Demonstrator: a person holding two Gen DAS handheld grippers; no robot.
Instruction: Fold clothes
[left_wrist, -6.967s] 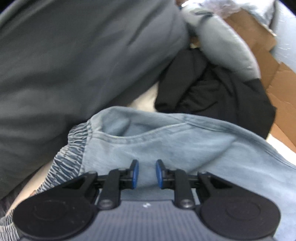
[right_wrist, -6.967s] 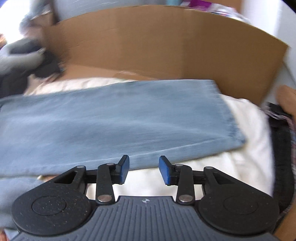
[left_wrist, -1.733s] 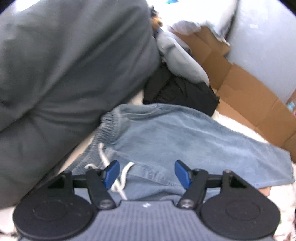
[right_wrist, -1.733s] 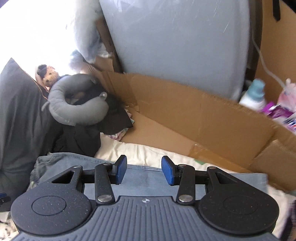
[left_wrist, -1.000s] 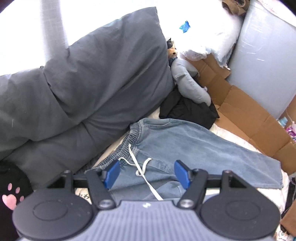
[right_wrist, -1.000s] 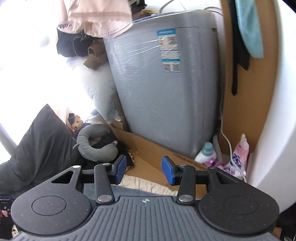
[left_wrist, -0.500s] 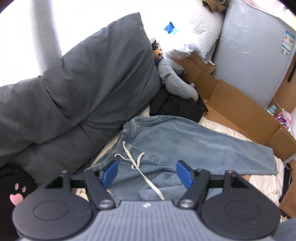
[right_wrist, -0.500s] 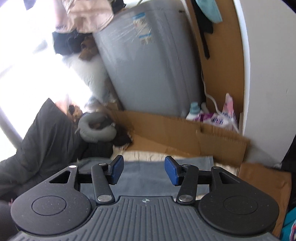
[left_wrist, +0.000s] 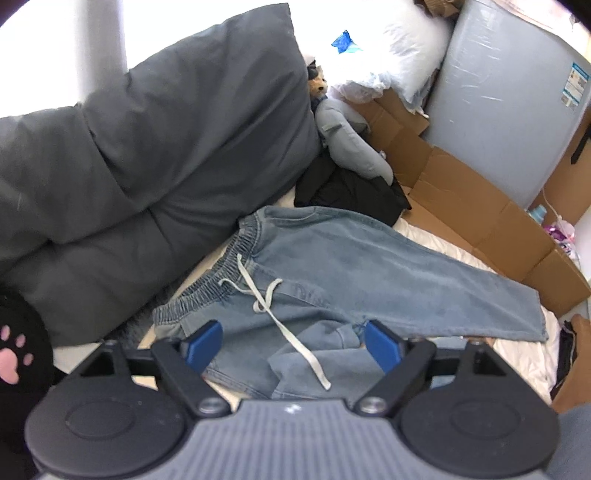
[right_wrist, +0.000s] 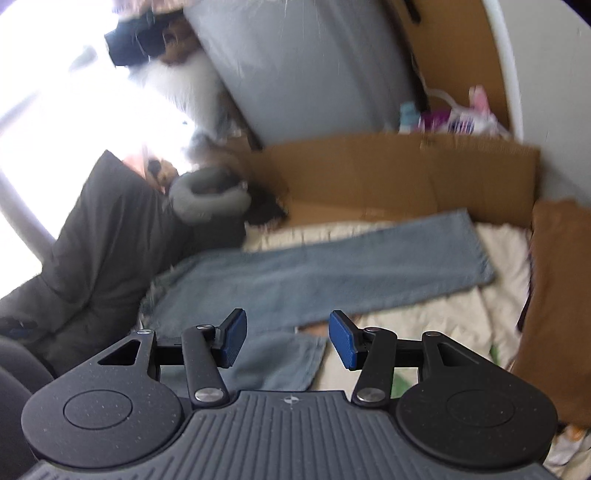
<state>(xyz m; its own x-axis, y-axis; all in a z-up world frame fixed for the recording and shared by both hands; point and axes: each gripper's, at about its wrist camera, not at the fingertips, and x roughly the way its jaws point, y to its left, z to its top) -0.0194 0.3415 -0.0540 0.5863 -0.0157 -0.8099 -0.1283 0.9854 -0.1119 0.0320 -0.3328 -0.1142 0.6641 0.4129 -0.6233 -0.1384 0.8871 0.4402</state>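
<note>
Left wrist view: the left tongs (left_wrist: 291, 341) hang tilted down over the waist end of the jeans (left_wrist: 369, 273), pads spread wide with nothing pressed between them; their jaws have just been opening further. The jeans lie flat on a cream bed sheet (left_wrist: 517, 354), elastic waistband toward the grey pillows (left_wrist: 147, 155) at left, one leg stretched out to the right toward the cardboard (left_wrist: 480, 206), the other leg bunched under the tongs. A white drawstring (left_wrist: 280, 310) trails loose across the front. Beyond the waistband sit a black garment (left_wrist: 351, 192) and a grey neck pillow (left_wrist: 351, 147).

Right wrist view, blurred: the right tongs (right_wrist: 288, 339) point down at the bed, pads apart and gripping nothing; their jaws opened a little over the last second. A folded-over end of denim lies just below them, with the long leg running across the middle of the view.

Seven seconds ago both tongs sat low against the denim with pads closer together; a second ago the right view faced the grey appliance (right_wrist: 295, 66) and wall, and now it looks down on the jeans.

Open sheet shows right of the leg hem, bounded by the cardboard behind and a brown thing (right_wrist: 554, 295) at far right. The pillows close off the left side.
</note>
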